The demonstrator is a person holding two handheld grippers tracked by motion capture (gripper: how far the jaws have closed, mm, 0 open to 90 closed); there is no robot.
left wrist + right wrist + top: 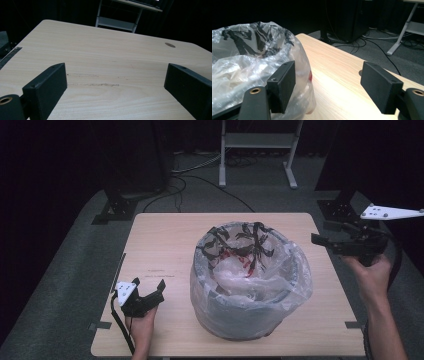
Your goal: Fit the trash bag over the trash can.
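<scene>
A round grey bin (235, 320) stands on the wooden table (160, 245), right of centre. It is lined with a clear plastic bag (250, 255) printed in black and red, whose rim is folded out over the bin. My left gripper (148, 283) rests low at the table's front left, well apart from the bin. Its jaws stand open over bare wood (116, 75). My right gripper (324, 233) hovers at the table's right edge and points toward the bin. It is open (328, 75), with the bag (242, 57) just beyond its left jaw and nothing between the jaws.
Grey carpet surrounds the table. A white-framed stand (260, 140) and loose cables (200, 175) lie behind it, and black stand feet (117, 202) sit at the back left. A small round hole (170, 45) marks the tabletop's far corner.
</scene>
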